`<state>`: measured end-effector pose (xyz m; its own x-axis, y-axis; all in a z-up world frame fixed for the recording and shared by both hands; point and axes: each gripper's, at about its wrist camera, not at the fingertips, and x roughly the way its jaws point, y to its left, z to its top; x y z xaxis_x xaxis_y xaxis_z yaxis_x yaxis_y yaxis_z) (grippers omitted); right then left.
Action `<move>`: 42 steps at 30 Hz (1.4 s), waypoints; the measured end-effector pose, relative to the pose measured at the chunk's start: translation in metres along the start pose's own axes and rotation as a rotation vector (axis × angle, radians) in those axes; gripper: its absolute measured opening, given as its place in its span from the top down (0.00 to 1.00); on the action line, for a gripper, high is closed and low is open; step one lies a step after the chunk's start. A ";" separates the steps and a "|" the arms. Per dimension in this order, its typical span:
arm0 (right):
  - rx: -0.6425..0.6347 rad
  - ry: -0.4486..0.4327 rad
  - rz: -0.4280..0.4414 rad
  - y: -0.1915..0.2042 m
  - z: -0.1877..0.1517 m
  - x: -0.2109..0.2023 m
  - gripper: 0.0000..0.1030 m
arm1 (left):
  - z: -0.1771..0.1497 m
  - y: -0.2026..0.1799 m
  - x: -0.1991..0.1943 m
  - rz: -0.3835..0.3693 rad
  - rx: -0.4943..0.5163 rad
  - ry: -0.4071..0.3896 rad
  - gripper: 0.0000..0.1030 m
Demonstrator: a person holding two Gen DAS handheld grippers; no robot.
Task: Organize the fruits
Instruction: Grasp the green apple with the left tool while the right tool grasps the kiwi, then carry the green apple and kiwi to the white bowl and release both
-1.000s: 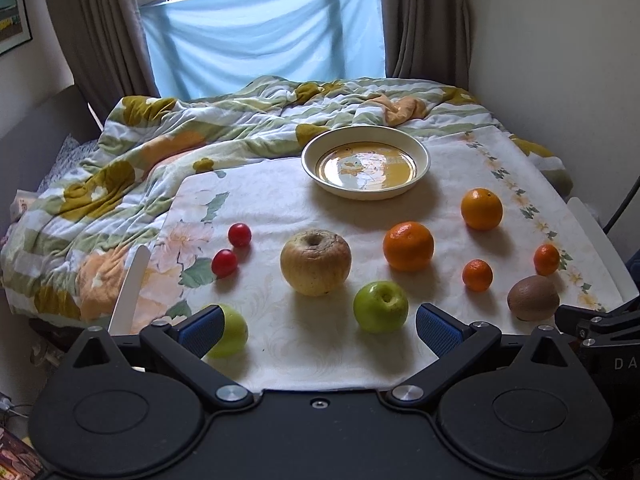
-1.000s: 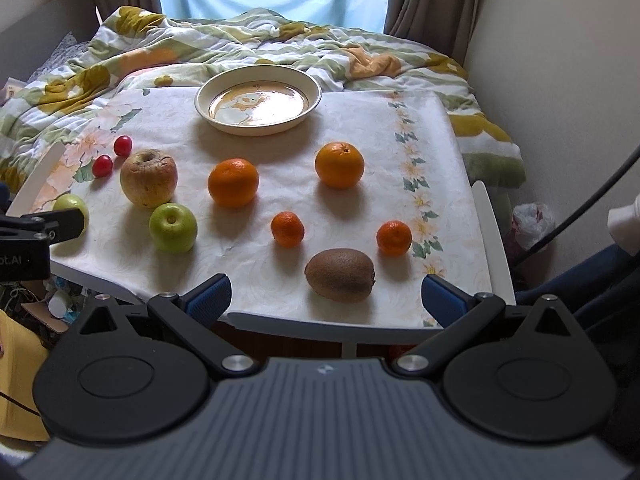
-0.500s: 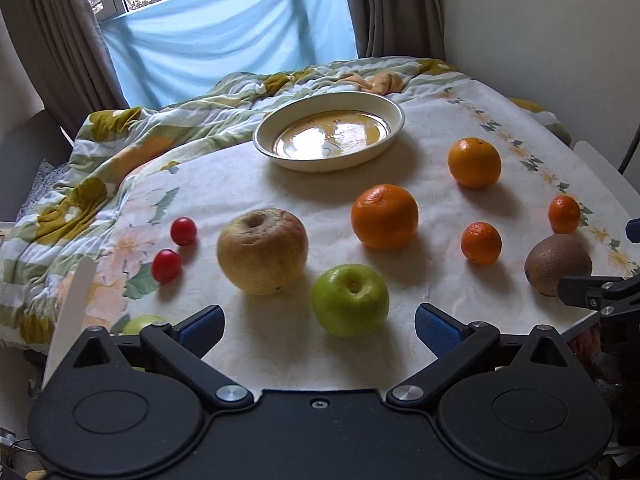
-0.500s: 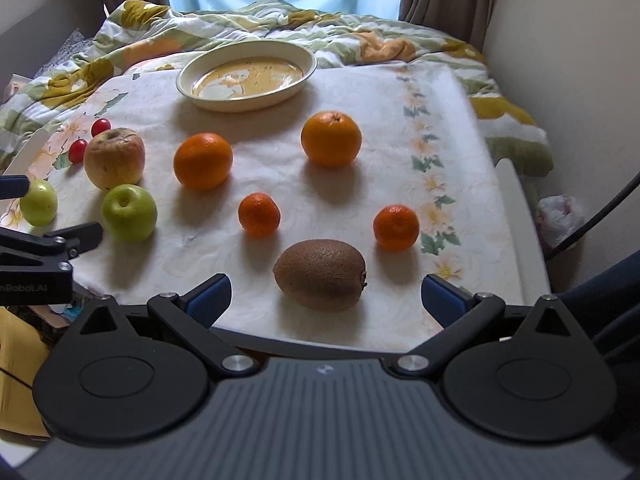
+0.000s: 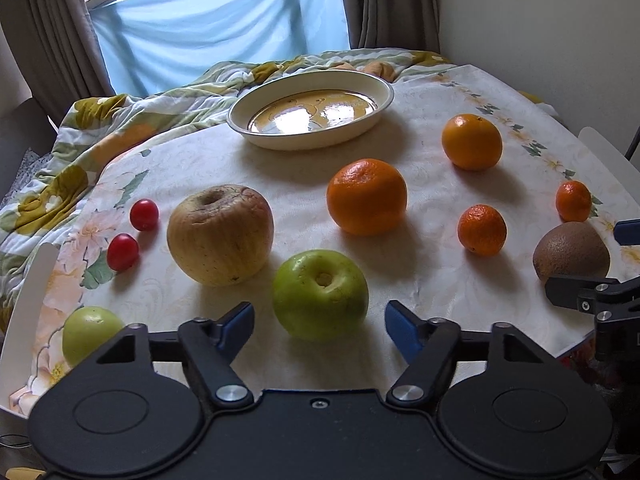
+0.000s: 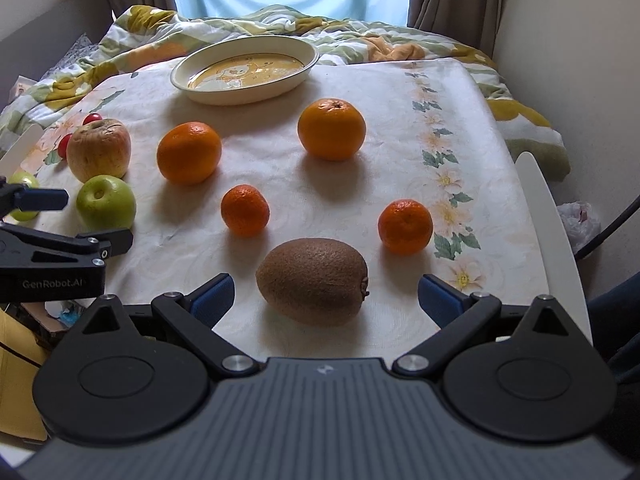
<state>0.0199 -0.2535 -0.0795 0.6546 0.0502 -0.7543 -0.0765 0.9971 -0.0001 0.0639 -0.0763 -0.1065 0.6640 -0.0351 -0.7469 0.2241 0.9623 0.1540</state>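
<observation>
Fruits lie on a floral tablecloth (image 5: 420,280). My left gripper (image 5: 320,326) is open, with a green apple (image 5: 320,294) just ahead between its jaws. A wrinkled yellow apple (image 5: 220,234), two cherry tomatoes (image 5: 144,215), a second green apple (image 5: 90,334), two oranges (image 5: 366,196) and two mandarins (image 5: 482,230) lie around. My right gripper (image 6: 326,298) is open, with a brown kiwi (image 6: 312,282) between its jaws. An empty cream plate (image 5: 312,108) sits at the back, also in the right wrist view (image 6: 244,70).
A rumpled floral quilt (image 5: 120,120) lies behind and left of the table. A wall (image 6: 580,40) runs close on the right. Curtains and a blue-covered window are at the back. White table edges (image 6: 548,216) flank the cloth.
Both grippers have moved forward and lower over the table. The green apple now sits between the left jaws and the kiwi between the right jaws. No fruit has moved.
</observation>
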 end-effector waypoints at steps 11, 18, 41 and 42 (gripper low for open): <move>0.007 0.000 0.031 0.001 -0.002 0.014 0.06 | 0.000 -0.001 0.008 0.013 -0.003 -0.013 0.45; 0.017 0.017 0.042 0.003 -0.001 0.022 0.17 | 0.000 -0.002 0.008 0.018 -0.023 -0.012 0.45; -0.067 -0.057 0.105 -0.001 0.061 -0.040 0.22 | 0.066 0.021 -0.067 0.060 -0.141 -0.145 0.45; -0.067 -0.062 0.107 -0.002 0.067 -0.043 0.22 | 0.072 0.023 -0.068 0.067 -0.138 -0.154 0.45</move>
<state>0.0425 -0.2538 -0.0034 0.6854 0.1615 -0.7100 -0.1971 0.9798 0.0326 0.0748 -0.0713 -0.0053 0.7779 -0.0004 -0.6284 0.0830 0.9913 0.1020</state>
